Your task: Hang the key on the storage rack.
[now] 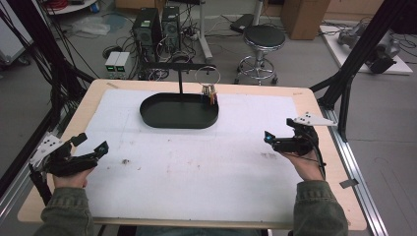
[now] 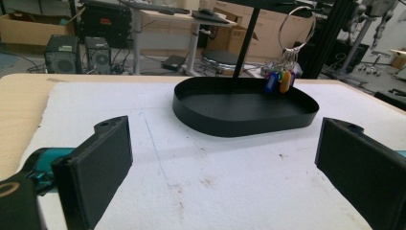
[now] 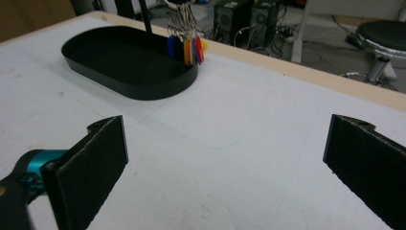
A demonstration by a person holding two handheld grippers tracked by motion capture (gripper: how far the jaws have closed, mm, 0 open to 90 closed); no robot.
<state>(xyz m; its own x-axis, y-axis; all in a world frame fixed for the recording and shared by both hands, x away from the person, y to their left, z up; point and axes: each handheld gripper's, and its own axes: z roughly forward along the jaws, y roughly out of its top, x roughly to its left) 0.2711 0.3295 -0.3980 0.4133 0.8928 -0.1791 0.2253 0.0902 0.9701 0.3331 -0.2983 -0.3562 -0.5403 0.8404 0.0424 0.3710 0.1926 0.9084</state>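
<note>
Both the left hand-held gripper and right hand-held gripper are spread and empty. The black oval metal tray and the hanging ring of coloured plastic key tags lie ahead, between them. Risk: an approaching jaw could swing the tags or tip their stand.

Lab, PC towers w/ cables on floor, stool, cardboard boxes

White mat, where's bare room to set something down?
The white mat is bare between the left tool and right tool, in front of the black tray. It's crowded at the tray's right end, under the hanging key tags.
</note>
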